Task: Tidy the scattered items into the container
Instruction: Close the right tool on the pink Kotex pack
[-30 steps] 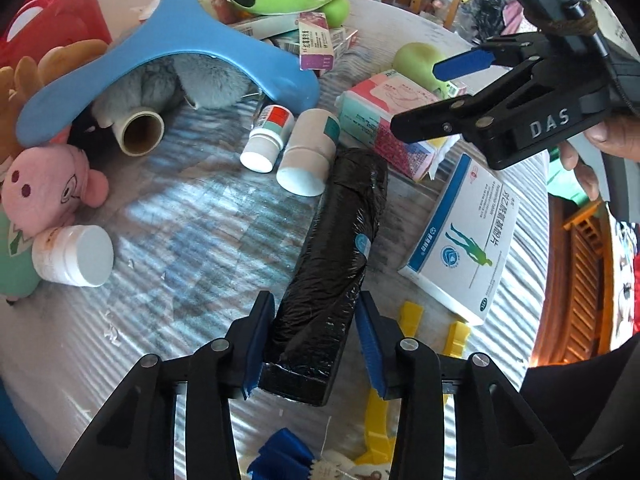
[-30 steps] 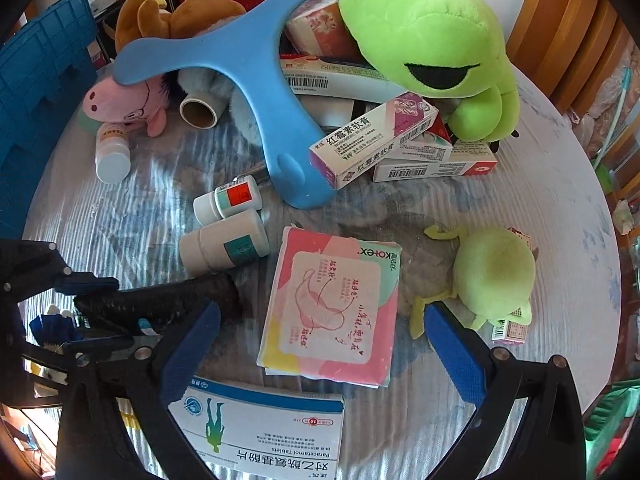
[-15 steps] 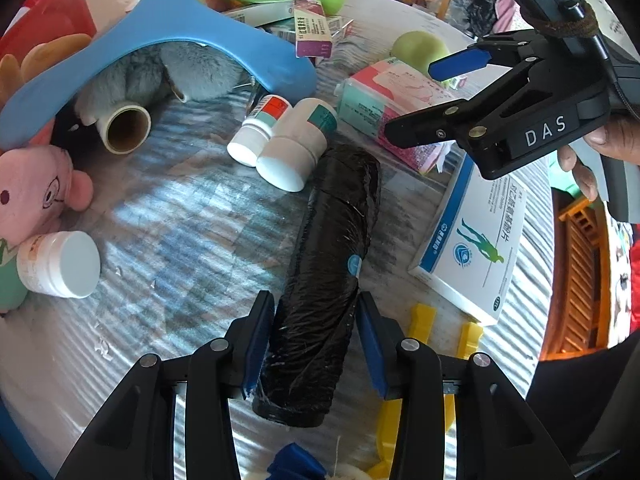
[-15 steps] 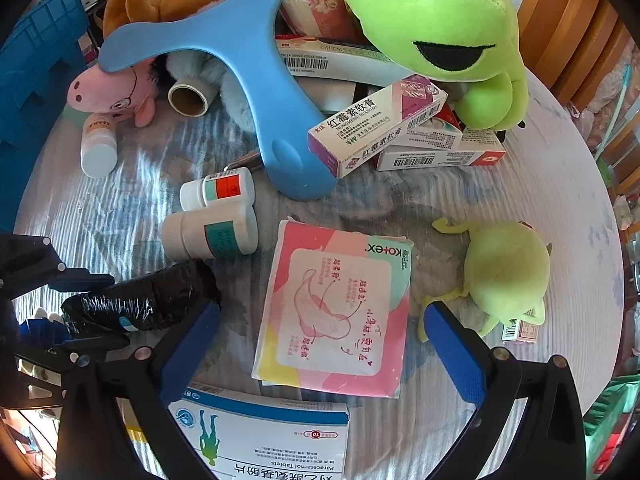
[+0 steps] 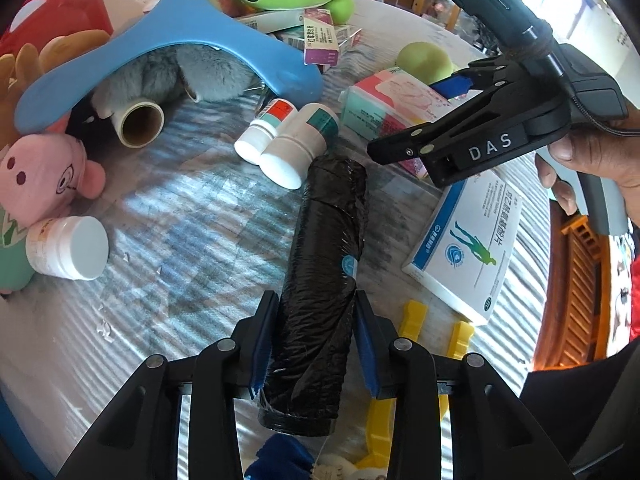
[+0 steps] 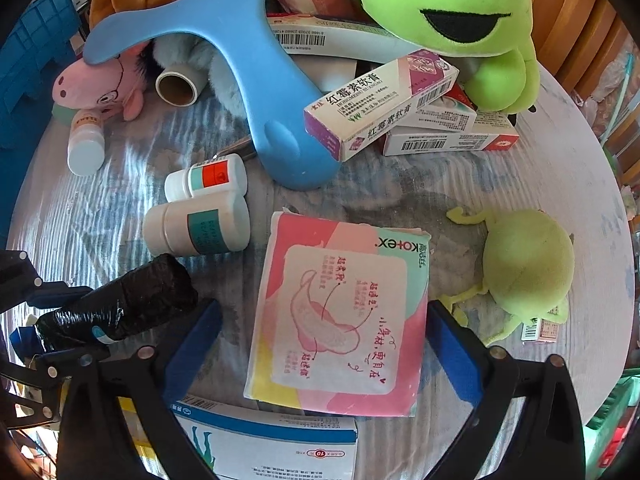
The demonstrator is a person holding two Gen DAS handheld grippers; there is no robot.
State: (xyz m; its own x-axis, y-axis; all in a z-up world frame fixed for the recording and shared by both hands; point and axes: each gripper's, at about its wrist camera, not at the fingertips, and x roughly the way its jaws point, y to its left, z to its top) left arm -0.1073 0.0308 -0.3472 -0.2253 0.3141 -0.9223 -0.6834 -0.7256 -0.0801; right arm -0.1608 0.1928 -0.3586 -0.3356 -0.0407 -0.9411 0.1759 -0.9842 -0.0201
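A black roll of bin bags (image 5: 324, 248) lies on the round table, and my left gripper (image 5: 314, 340) is shut on its near end. The same roll (image 6: 120, 308) shows at the left of the right wrist view. My right gripper (image 6: 322, 348) straddles a pink Kotex pack (image 6: 340, 312); its jaws are closing, the right pad is almost at the pack's edge and the left pad stands apart from it. From the left wrist view that gripper (image 5: 412, 120) hangs over the pack (image 5: 384, 108), held by a hand (image 5: 592, 160). A blue crate (image 6: 28, 60) stands at the far left.
Two white pill bottles (image 6: 200, 208) lie beside the roll's far end. A blue curved plastic piece (image 6: 248, 60), a green frog plush (image 6: 460, 12), medicine boxes (image 6: 380, 108), a pink pig plush (image 6: 100, 84), a small green plush (image 6: 528, 264) and a white-blue box (image 5: 472, 240) crowd the table.
The right gripper's fingers have come in toward the pink pack from both sides. The left gripper has tightened slightly on the black roll, which stays in place.
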